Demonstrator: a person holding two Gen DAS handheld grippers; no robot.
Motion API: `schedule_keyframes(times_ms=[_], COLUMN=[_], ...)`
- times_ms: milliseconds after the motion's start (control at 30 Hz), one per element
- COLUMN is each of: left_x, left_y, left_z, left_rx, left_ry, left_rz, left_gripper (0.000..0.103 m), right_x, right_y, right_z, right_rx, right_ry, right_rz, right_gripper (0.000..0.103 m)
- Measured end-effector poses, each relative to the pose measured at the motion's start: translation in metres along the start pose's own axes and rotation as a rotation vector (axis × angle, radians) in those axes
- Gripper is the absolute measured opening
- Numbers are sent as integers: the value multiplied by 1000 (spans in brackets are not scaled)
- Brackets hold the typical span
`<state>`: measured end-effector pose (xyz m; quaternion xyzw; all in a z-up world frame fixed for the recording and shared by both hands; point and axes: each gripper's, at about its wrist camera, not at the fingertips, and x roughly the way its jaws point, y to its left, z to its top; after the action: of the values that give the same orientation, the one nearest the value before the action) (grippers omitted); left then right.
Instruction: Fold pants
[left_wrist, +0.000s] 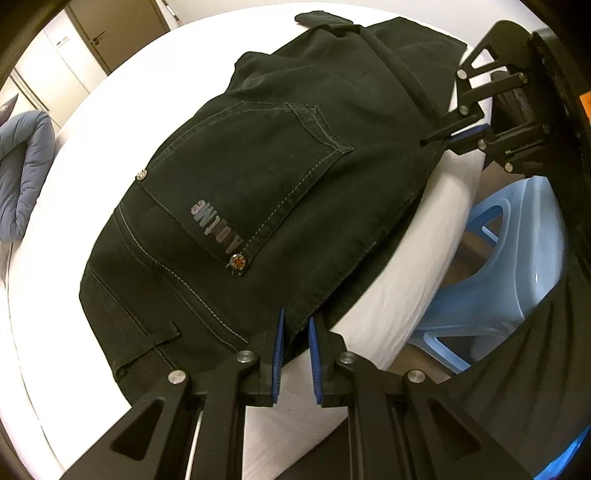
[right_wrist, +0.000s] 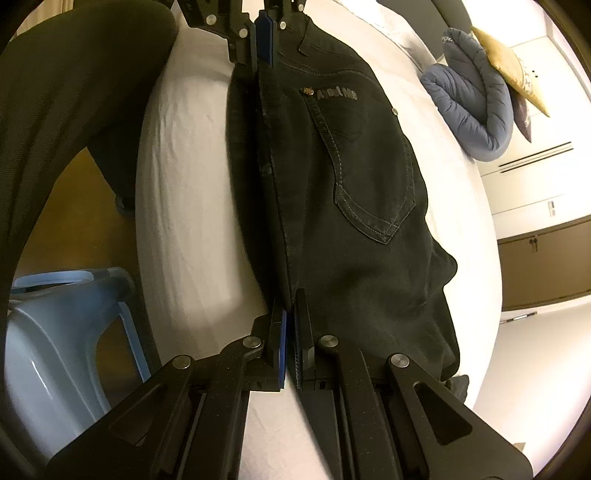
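Black jeans (left_wrist: 266, 192) lie on a white bed (left_wrist: 399, 295), back pocket up, near the bed's edge. My left gripper (left_wrist: 295, 325) is shut on the jeans' near edge by the waistband, blue pads pinching the fabric. My right gripper (right_wrist: 290, 314) is shut on the same long edge of the jeans (right_wrist: 351, 192) further along. Each gripper shows in the other's view: the right one (left_wrist: 443, 138) at the upper right, the left one (right_wrist: 264, 55) at the top.
A light blue plastic stool (left_wrist: 498, 266) stands on the floor beside the bed, also in the right wrist view (right_wrist: 55, 332). A folded blue-grey duvet (right_wrist: 476, 107) and a yellow cushion (right_wrist: 513, 70) lie further along the bed. Brown cabinets (right_wrist: 546, 266) stand behind.
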<state>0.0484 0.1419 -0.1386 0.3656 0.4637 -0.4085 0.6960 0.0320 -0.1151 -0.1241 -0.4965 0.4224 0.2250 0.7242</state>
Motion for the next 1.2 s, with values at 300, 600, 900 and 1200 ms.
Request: schedule_keyframes(times_ms=[300, 600, 900, 1200], left_x=[-22, -63, 35, 47], left_y=[32, 36, 20, 25], left_z=[-3, 53, 81, 90], left_rx=[-135, -310, -482, -528], left_ry=[-13, -192, -81, -39], left_rz=[105, 64, 43, 37], left_gripper=[73, 73, 66, 67], right_x=[22, 33, 31, 32], right_y=[-6, -10, -38, -217], right_z=[7, 15, -1, -181], right_rx=[90, 172, 465, 1453], right_ry=[22, 16, -69, -384], right_rz=[5, 0, 86, 448], right_gripper=[3, 3, 9, 71])
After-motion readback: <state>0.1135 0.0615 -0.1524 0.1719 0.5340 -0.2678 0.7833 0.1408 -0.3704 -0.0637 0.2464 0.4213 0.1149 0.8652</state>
